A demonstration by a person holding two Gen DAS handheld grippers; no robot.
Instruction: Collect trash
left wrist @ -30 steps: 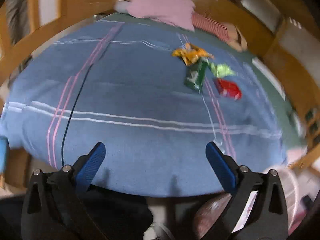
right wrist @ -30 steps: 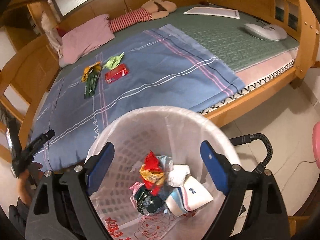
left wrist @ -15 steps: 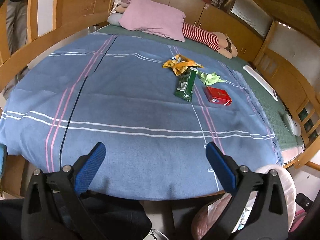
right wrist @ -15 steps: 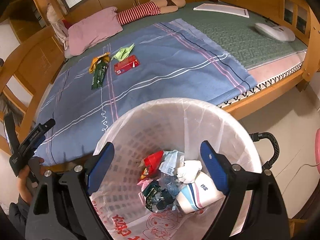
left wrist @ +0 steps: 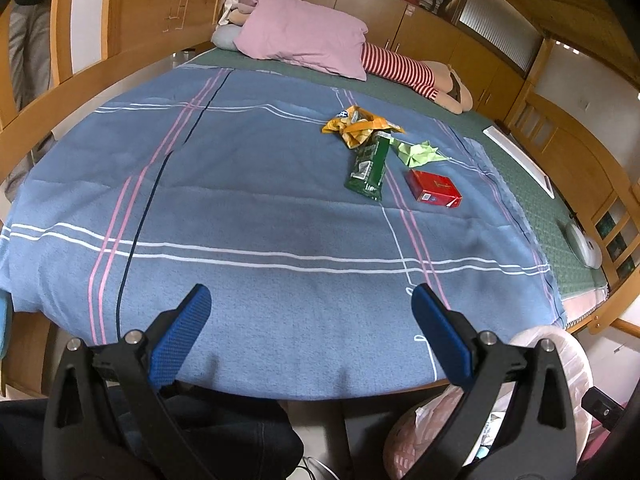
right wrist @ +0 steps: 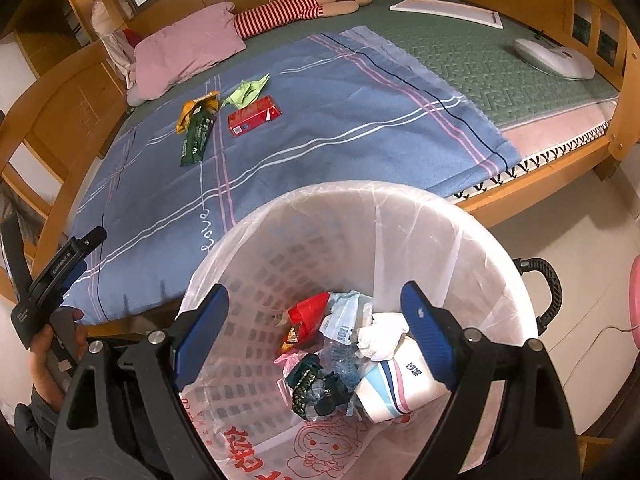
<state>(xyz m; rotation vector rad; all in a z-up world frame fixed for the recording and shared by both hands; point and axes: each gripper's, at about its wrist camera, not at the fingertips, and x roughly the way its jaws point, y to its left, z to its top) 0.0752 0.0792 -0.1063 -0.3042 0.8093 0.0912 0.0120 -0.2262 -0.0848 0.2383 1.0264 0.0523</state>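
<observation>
Trash lies on the blue blanket [left wrist: 260, 208]: an orange wrapper [left wrist: 358, 124], a dark green packet [left wrist: 370, 166], a light green crumpled paper [left wrist: 418, 151] and a red box [left wrist: 434, 189]. They also show in the right wrist view: orange wrapper [right wrist: 196, 110], green packet [right wrist: 196, 140], green paper [right wrist: 246, 91], red box [right wrist: 253, 117]. My left gripper [left wrist: 311, 334] is open and empty at the bed's near edge, far from the trash. My right gripper [right wrist: 315, 330] is open and empty above a white lined bin [right wrist: 472, 240] with several pieces of trash inside.
A pink pillow [left wrist: 308, 34] and a striped plush toy [left wrist: 404, 72] lie at the head of the bed. A white device [right wrist: 554, 56] and a flat white board [right wrist: 446, 10] lie on the green mat. Wooden bed rails [left wrist: 80, 80] surround the mattress. The bin's rim [left wrist: 560, 344] shows beside the bed.
The left view has steadied and tilted up, so the trash sits lower and clearer. The right gripper has risen a little above the bin. Both stay open.
</observation>
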